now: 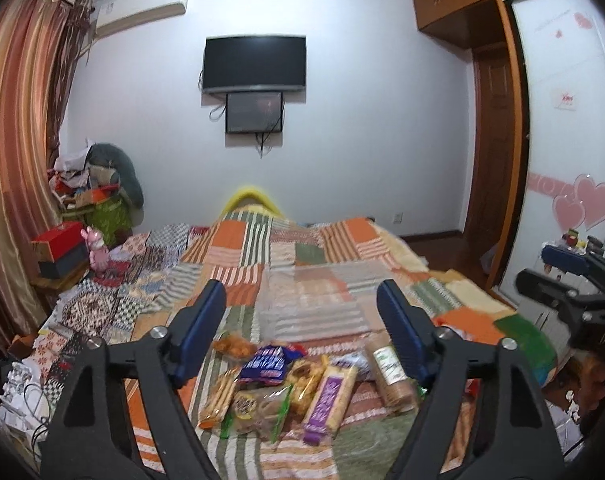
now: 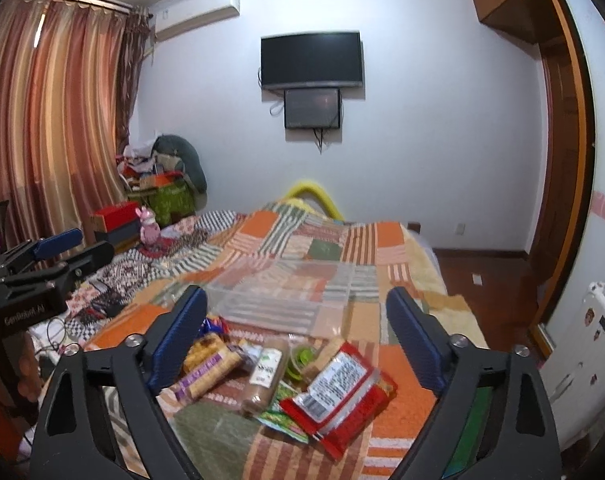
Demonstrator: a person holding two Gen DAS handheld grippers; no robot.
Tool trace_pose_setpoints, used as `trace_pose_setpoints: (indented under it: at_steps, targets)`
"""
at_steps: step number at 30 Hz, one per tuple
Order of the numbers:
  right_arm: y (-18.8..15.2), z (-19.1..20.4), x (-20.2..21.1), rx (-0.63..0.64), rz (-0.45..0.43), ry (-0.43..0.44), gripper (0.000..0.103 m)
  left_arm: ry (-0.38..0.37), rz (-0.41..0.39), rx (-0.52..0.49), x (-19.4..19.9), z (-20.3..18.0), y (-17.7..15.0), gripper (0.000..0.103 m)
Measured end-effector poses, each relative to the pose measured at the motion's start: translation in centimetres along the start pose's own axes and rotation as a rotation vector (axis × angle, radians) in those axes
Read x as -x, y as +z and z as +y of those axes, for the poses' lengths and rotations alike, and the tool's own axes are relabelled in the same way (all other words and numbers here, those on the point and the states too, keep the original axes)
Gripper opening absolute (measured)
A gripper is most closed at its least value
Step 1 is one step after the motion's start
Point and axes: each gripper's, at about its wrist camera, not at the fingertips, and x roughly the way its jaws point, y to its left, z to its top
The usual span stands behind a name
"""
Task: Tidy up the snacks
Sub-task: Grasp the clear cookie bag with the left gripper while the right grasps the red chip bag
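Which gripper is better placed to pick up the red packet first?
Right. The red packet lies between the open right gripper fingers; the left gripper faces other snacks.

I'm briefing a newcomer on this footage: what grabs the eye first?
A heap of bright snack packets lies on the orange-and-green patchwork bedspread, just before both open grippers. A clear plastic bin sits behind the heap, and a black wall television hangs on the far wall.

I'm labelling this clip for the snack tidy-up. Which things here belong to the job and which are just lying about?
For the job:
snack pile
red packet
clear bin
left claw, open
right claw, open

Lying about:
TV
pink toy
red box
curtains
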Motion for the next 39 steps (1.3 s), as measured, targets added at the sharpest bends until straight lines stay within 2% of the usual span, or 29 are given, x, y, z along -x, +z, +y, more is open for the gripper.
trace_pose_setpoints:
  at_steps: [3,4,8,11,19,25,30,34,35,39]
  targets:
    - [-1.3,-1.3,-1.4,-0.002,0.083,-0.018,0.077,0.019,0.053,-0.008,-1.4,1.0,-0.9,0.065]
    - [-1.3,-1.3,-1.4,-0.002,0.083,-0.018,0.074,0.026,0.079,-0.011,-2.1,1.4,-1.3,0.064]
    - [-2.9,-2.9,-2.9,-0.018,0.179,-0.044,0.068,0.04,0.171,-0.012,-4.5,3.2,-3.0,0.063]
    - [-3.5,-3.7,-3.5,-0.034,0.22,-0.044,0.065,0.033,0.24,0.008,-6.3,4.7,-4.6,0.063]
    - [-5.7,-6.2,-6.7,-0.155,0.362,-0.019,0.065,-0.004,0.436,0.032,-11.7,7.0,-9.8,0.064]
    - [-6.7,-6.8,-8.5,-0.201,0.432,-0.025,0.065,-0.066,0.537,0.09,-14.3,7.2,-12.2,0.068]
    - [-7.3,-7.1,-9.5,-0.217,0.468,-0.023,0.069,-0.095,0.548,0.077,-15.3,6.4,-12.9,0.069]
    - [-7.6,-7.2,-10.1,-0.237,0.484,-0.011,0.081,-0.127,0.559,0.104,-15.8,6.5,-13.2,0.071]
    - [-7.6,-7.2,-10.1,-0.241,0.484,-0.012,0.084,-0.126,0.565,0.11,-15.9,6.5,-13.2,0.075]
    - [-7.6,-7.0,-10.5,-0.249,0.496,-0.017,0.09,-0.117,0.573,0.117,-16.1,6.4,-13.6,0.081]
